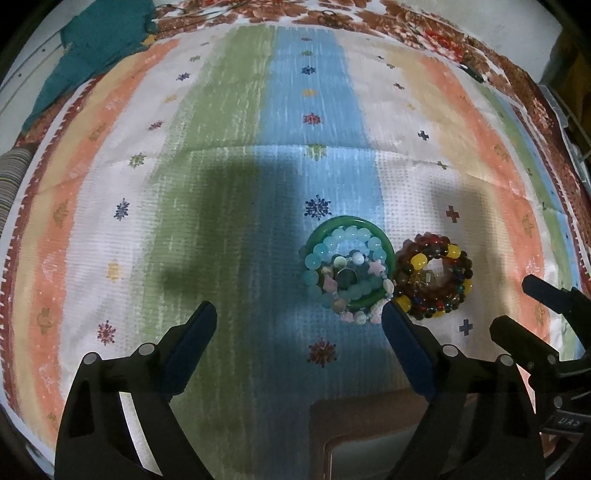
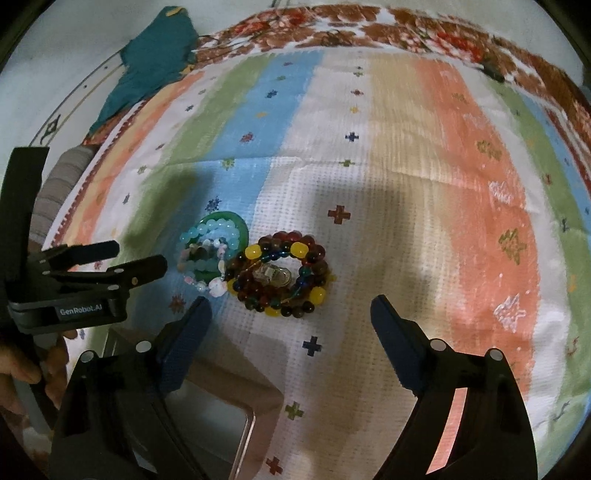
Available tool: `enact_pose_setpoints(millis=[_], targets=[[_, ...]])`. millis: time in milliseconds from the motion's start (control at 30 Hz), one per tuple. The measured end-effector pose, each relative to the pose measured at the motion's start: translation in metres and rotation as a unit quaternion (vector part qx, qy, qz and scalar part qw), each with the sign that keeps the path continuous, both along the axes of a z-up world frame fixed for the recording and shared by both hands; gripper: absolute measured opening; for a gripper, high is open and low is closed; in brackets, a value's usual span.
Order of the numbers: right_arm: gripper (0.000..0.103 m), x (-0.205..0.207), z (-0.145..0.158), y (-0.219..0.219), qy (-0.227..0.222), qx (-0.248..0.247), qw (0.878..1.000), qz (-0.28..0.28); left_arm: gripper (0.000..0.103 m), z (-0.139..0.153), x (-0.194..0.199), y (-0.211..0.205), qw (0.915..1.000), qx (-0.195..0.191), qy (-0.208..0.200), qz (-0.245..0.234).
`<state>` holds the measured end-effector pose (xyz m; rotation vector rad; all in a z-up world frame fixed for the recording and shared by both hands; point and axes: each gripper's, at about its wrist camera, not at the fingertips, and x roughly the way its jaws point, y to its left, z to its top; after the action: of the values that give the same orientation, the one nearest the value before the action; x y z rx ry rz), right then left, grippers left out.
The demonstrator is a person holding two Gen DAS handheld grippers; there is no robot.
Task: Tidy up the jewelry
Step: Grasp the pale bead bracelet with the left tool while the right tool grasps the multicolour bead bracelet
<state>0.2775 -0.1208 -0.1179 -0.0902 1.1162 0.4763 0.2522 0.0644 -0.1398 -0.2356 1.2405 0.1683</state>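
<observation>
Two piles of jewelry lie side by side on a striped cloth (image 1: 229, 192). The left pile is a green bangle (image 1: 380, 236) with pale blue bead bracelets (image 1: 347, 240) and a pink and white bracelet inside it; it also shows in the right wrist view (image 2: 210, 236). The right pile is dark red, yellow and blue bead bracelets (image 1: 432, 273) around a small clear item (image 2: 271, 275). My left gripper (image 1: 299, 314) is open and empty, just short of the bangle pile. My right gripper (image 2: 290, 308) is open and empty, just short of the dark bead pile (image 2: 280, 273).
A brown box or tray (image 1: 369, 435) with a pale inside lies on the cloth at the near edge, below both grippers (image 2: 236, 398). A teal cloth (image 1: 99, 48) lies at the far left. A floral border (image 2: 369, 29) runs along the far edge.
</observation>
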Motion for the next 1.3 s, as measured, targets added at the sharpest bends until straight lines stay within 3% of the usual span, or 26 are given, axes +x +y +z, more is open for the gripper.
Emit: enact_pose_setpoints(millis=[367,700,833,1000,1300], targets=[[0.063,0.016,-0.021,0.001,0.036,0.005,0.999,-0.022,0.068,-0.017,0.012,0.000,0.9994,-0.026,0.022,-0.004],[0.046,0.025,-0.030,0.009,0.052,0.010,0.998,-0.027,0.034,-0.028,0.022,-0.008,0.9980,-0.050,0.035,-0.015],[0.045,0.028,-0.032,0.011,0.053,0.007,0.998,-0.030,0.033,-0.032,0.026,-0.008,0.9979,-0.050,0.039,-0.015],[0.030,0.030,-0.031,0.009,0.054,0.000,0.998,-0.034,0.030,-0.031,0.027,-0.009,0.9983,-0.043,0.037,-0.016],[0.030,0.025,-0.028,0.012,0.063,-0.006,0.998,-0.027,0.028,-0.027,0.027,-0.011,0.9987,-0.029,0.038,-0.018]])
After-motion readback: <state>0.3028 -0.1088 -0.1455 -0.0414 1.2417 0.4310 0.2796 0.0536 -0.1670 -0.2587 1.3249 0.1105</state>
